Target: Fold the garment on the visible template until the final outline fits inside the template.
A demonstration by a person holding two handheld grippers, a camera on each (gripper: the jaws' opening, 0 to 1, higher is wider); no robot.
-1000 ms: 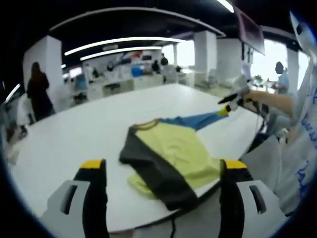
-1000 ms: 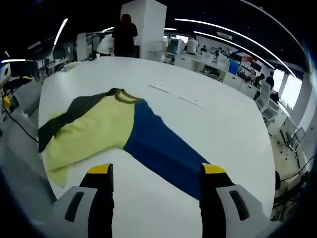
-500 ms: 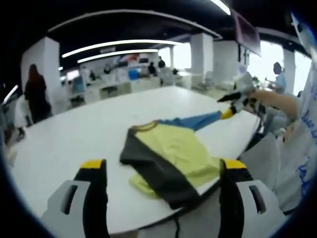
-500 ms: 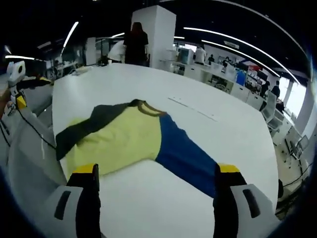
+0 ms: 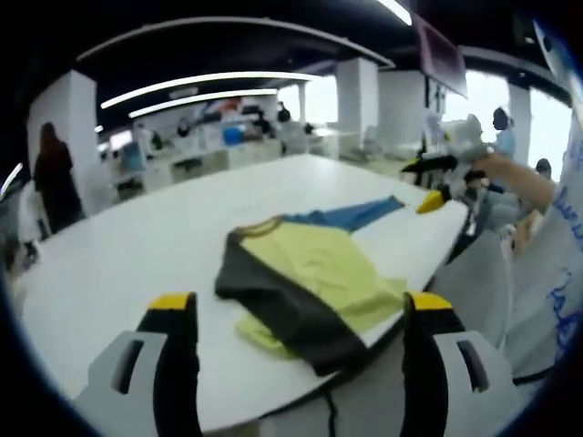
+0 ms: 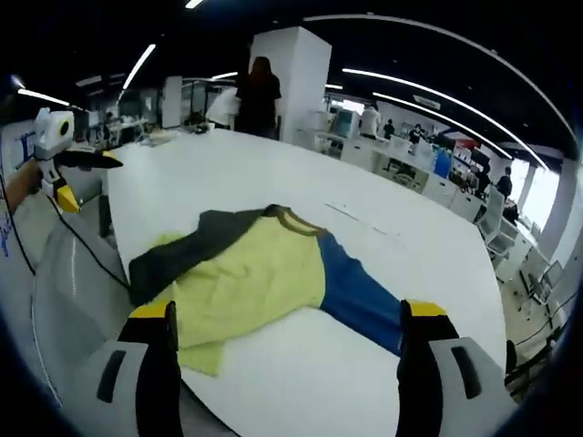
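A garment lies flat on the white table [image 5: 137,246], close to its near edge. It has a yellow body [image 5: 319,269], a dark grey sleeve [image 5: 273,309] and a blue sleeve [image 5: 351,215]. My left gripper [image 5: 301,305] hovers short of it, open and holding nothing. In the right gripper view the same garment [image 6: 255,273] stretches its blue sleeve [image 6: 360,296] towards my right gripper [image 6: 288,311], which is open and off the cloth. In the left gripper view the right gripper [image 5: 437,177] is held above the table's far end. In the right gripper view the left gripper [image 6: 59,155] is at the left.
Faint line marks [image 6: 360,218] cross the table beyond the garment. A person in dark clothes [image 6: 258,96] stands by a white pillar [image 6: 301,77] past the far edge. A black cable [image 6: 82,250] hangs off the table's left side. Desks and several people fill the background.
The right gripper has drawn back and up from the end of the blue sleeve, so its view takes in the whole garment. The garment lies as before. The left gripper has barely moved.
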